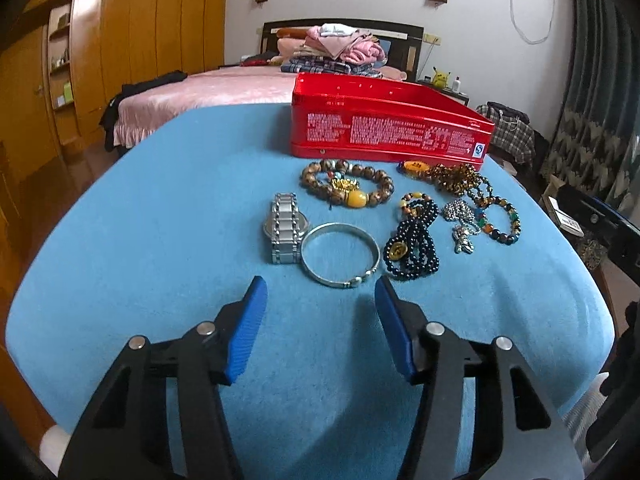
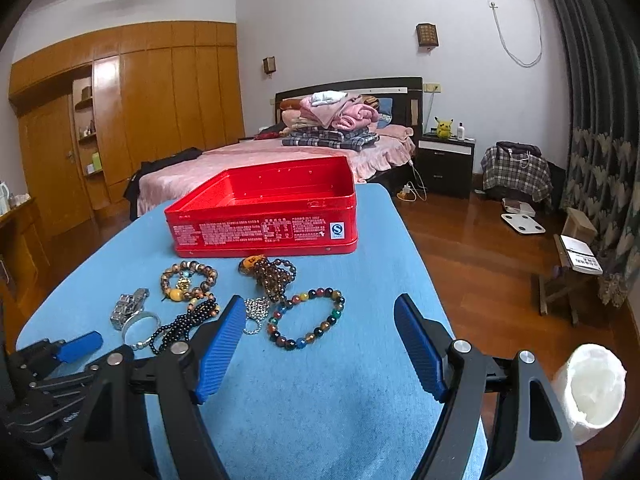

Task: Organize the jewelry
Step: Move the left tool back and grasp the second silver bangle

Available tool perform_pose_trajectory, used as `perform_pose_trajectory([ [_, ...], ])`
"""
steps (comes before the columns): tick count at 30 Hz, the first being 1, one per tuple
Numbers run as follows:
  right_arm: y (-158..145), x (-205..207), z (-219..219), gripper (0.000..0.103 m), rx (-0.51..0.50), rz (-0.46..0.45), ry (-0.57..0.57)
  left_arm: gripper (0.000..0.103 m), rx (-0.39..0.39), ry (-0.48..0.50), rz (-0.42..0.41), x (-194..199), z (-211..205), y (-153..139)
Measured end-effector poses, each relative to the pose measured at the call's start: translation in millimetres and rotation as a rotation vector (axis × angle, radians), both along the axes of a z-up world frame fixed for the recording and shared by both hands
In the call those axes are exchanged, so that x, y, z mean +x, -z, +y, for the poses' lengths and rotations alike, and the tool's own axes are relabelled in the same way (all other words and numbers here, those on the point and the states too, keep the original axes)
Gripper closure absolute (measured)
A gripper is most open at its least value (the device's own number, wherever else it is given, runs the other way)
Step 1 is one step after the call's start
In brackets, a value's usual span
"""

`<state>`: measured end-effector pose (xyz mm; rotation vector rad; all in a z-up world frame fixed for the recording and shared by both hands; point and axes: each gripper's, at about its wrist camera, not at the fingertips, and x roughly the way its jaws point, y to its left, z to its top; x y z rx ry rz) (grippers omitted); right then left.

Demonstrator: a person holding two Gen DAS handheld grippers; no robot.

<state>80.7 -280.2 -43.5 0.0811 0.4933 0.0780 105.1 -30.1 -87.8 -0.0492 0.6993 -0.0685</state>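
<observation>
L gripper lined up on silver bangle, jaws apart, empty.
Bangle stiff, slick, light: pinch rim at 6 o'clock; R gripper also apart, empty; red tin at 12.

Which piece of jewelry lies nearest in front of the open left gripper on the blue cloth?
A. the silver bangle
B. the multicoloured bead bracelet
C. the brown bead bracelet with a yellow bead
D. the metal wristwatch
A: in the left wrist view the silver bangle lies just beyond the tips of the left gripper, closer than the metal wristwatch and the bead bracelets behind it.
</observation>
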Motion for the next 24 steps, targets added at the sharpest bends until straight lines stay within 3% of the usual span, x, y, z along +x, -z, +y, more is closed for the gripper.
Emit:
perform_pose_trajectory([
  [17,10.2,2.3,-0.1,0.028,0.000,0.020,-0.002,0.049,0.016,-0.019,0.061,42.6,-19.9,0.2],
  [20,11.0,2.6,2.1,0.028,-0.006,0.024,-0.009,0.050,-0.003,-0.020,0.072,47.9,-17.4,-1.1],
  [21,11.5,2.7,2.8,0.028,-0.007,0.027,-0.012,0.056,-0.011,-0.021,0.070,48.5,-16.4,-1.4],
  [24,11.4,1.2,4.5,0.028,-0.007,0.028,-0.022,0.056,-0.052,-0.014,0.061,46.9,-11.3,-1.7],
])
